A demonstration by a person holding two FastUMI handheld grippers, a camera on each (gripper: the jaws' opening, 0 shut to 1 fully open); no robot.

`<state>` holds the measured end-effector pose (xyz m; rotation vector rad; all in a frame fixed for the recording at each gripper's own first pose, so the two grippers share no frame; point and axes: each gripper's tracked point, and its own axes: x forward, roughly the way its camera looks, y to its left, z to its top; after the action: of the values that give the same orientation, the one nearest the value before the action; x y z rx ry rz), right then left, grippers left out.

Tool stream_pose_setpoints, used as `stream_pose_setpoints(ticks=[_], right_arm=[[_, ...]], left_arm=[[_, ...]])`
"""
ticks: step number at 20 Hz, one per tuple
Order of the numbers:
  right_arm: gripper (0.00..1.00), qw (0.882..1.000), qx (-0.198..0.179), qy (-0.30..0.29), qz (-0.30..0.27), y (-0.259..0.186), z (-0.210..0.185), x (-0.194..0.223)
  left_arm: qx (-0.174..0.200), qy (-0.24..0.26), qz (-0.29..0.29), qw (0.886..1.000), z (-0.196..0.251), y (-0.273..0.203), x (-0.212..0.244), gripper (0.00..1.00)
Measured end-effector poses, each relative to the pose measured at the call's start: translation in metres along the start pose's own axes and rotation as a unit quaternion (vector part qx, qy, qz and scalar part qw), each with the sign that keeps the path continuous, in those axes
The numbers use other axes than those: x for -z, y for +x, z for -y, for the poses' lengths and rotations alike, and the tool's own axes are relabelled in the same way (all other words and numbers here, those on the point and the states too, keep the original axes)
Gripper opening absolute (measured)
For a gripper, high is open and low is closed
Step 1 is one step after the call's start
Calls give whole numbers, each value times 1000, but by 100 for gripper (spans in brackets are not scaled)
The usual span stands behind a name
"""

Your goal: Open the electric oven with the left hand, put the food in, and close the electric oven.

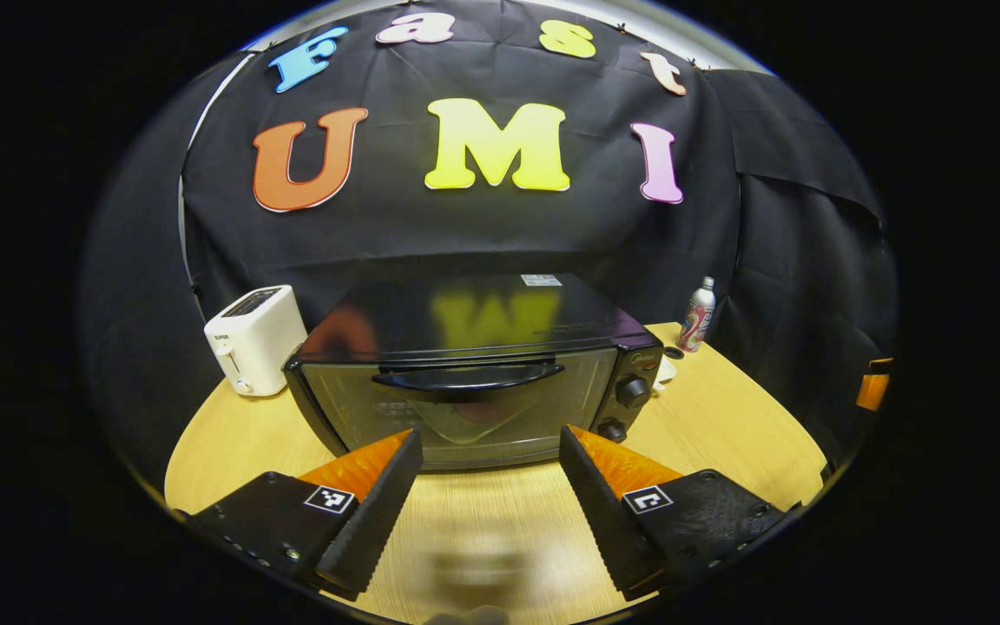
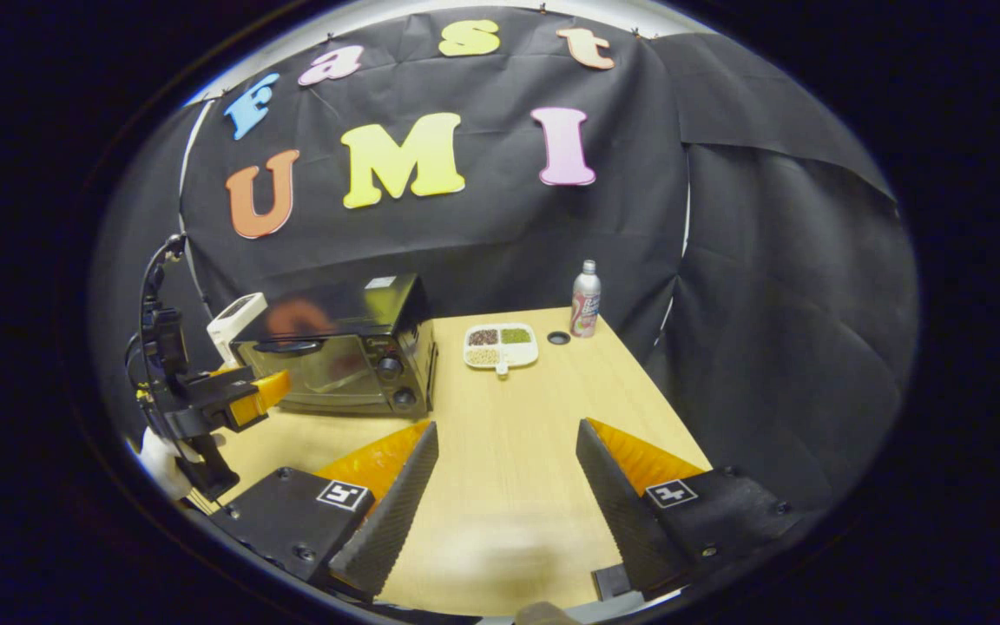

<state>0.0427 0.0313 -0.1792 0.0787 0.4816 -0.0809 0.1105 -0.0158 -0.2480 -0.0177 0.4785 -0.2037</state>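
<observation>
Two grippers stand with fingers apart, gripping nothing. In the left gripper view the left gripper (image 1: 491, 451) faces the electric oven (image 1: 474, 369) at 12 o'clock, its door shut, the handle (image 1: 468, 378) across the top of the glass; bare table (image 1: 726, 434) lies between fingertips and door. A white toaster (image 1: 255, 338) stands at 10 o'clock, a bottle (image 1: 698, 314) at 2 o'clock near the table's far edge. In the right gripper view the right gripper (image 2: 507, 443) hangs over open tabletop; the food tray (image 2: 501, 345) lies at 12 o'clock, just beside the oven's knob side. The tray's contents are too small to tell.
</observation>
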Motion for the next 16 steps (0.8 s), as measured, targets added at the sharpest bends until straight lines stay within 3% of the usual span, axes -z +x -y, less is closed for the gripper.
stream_pose_setpoints(ticks=[1,3,6,8,11,12,16], right_arm=[[96,1000,2,-3,1,-2,0,-1],[100,1000,-6,-2,13,-10,-5,-11],[96,999,-16,-11,32,-25,-4,-26],[100,997,-40,-12,61,-44,-7,-44],[96,994,-61,-13,87,-68,8,-59],[100,993,-71,-9,96,-78,12,-65],[96,986,-73,-8,151,-112,50,-91]], left_arm=[[4,-1,1,1000,4,-7,-3,96],[5,-2,14,1000,9,-24,-12,96],[2,-3,37,999,16,-60,-32,96],[-11,1,60,998,17,-93,-51,96],[-45,22,102,994,25,-145,-75,96],[-54,30,118,991,29,-163,-86,96],[-83,35,166,982,55,-229,-110,96]])
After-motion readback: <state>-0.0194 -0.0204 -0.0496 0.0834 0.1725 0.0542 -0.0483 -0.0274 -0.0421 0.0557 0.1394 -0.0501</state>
